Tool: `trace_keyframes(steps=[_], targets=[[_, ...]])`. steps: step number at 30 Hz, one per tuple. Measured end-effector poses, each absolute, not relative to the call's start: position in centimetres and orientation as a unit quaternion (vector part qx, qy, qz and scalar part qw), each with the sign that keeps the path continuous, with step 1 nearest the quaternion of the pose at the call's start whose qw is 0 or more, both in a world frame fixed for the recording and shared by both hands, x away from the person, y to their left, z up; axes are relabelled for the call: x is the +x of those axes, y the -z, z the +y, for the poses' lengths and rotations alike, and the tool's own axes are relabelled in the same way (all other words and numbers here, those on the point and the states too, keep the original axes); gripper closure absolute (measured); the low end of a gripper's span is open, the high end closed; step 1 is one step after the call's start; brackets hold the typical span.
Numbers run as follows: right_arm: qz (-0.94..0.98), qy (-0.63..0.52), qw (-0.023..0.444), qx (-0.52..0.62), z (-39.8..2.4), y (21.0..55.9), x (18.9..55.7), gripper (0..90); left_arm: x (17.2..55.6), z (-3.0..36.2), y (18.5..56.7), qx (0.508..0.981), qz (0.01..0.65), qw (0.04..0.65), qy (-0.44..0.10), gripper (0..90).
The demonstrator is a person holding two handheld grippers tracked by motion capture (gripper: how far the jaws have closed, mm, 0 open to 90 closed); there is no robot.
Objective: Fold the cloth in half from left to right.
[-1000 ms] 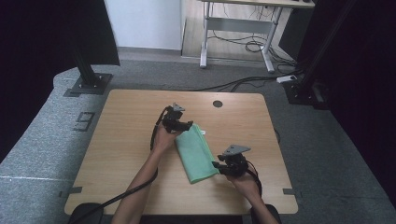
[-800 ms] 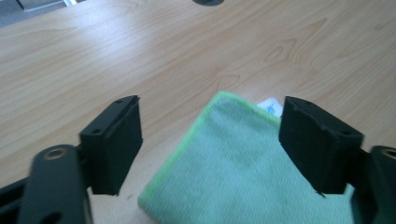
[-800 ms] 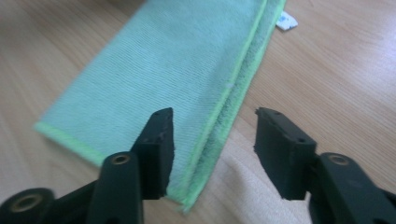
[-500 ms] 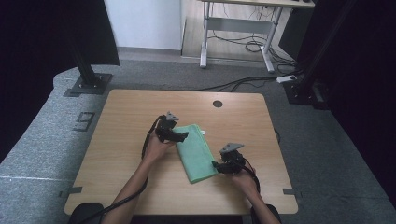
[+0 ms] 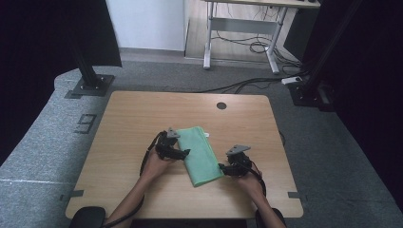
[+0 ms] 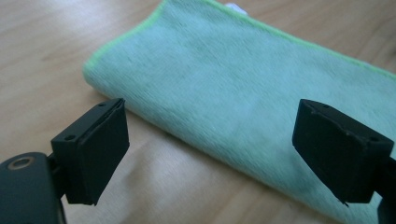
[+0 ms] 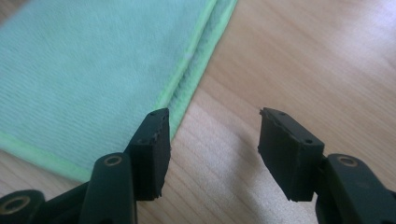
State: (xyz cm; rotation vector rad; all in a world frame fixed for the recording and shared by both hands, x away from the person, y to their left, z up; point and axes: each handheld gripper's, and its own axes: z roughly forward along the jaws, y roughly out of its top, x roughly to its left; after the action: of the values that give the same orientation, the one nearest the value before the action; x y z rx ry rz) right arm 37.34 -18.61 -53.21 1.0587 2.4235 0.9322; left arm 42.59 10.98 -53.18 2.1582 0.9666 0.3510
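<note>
1. Folded green cloth (image 5: 199, 154) lying flat on the wooden table (image 5: 128, 118), a bit toward the near edge, running diagonally between the two grippers.
2. Biggest risk from here: pinching just the top layer. Right gripper view shows two stacked green hems (image 7: 187, 88) at the cloth's edge, so a shallow bite could peel one layer and undo the fold.
3. Second risk: jaw tips digging into the tabletop while going for that thin edge, since the cloth lies flush with nothing to get under. Could also just shove the cloth sideways and bunch it.
4. Third: uneven pull. Grabbing at different depths on each side would probably skew the cloth instead of folding it square.
5. Left gripper (image 5: 182, 153) at the cloth's left long edge, jaws spread wide and just been opening, nothing between them but cloth surface and bare wood; not gripping.
6. Right gripper (image 5: 222, 167) low by the near right corner, jaws apart, closed a touch just now, over bare wood just beside the hem. Not touching cloth as far as can be seen.
7. Both forearms coming in from the near edge, wrists angled inward toward the cloth, grippers low.
</note>
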Motion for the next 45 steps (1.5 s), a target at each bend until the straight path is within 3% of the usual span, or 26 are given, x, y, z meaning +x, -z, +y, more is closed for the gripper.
trace_keyframes(steps=[12, 19, 20, 26, 34, 41, 45], targets=[[0.872, -0.336, 0.110, 0.338, -15.9, 53.6, 37.6, 71.4, 41.8, 11.0, 54.6, 0.851, 0.374, 0.336, -0.150, 11.6], [0.880, -0.335, 0.100, 0.321, -15.0, 53.0, 37.1, 71.5, 41.4, 11.6, 53.7, 0.853, 0.367, 0.335, -0.158, 14.4], [0.877, -0.339, 0.103, 0.326, -14.9, 52.8, 37.6, 75.3, 41.2, 11.7, 53.5, 0.852, 0.367, 0.340, -0.157, 15.5], [0.864, -0.351, 0.117, 0.342, -13.9, 51.9, 40.7, 78.6, 40.4, 11.9, 52.8, 0.854, 0.350, 0.359, -0.143, 44.1], [0.860, -0.333, 0.123, 0.366, -12.9, 52.6, 43.3, 72.9, 40.1, 11.7, 53.5, 0.860, 0.344, 0.355, -0.131, 56.8], [0.862, -0.335, 0.103, 0.366, -12.8, 53.4, 43.6, 86.6, 40.1, 11.4, 54.1, 0.860, 0.341, 0.365, -0.105, 76.4], [0.862, -0.336, 0.108, 0.364, -12.8, 53.1, 43.4, 88.0, 40.2, 11.4, 53.9, 0.859, 0.343, 0.368, -0.099, 87.0]])
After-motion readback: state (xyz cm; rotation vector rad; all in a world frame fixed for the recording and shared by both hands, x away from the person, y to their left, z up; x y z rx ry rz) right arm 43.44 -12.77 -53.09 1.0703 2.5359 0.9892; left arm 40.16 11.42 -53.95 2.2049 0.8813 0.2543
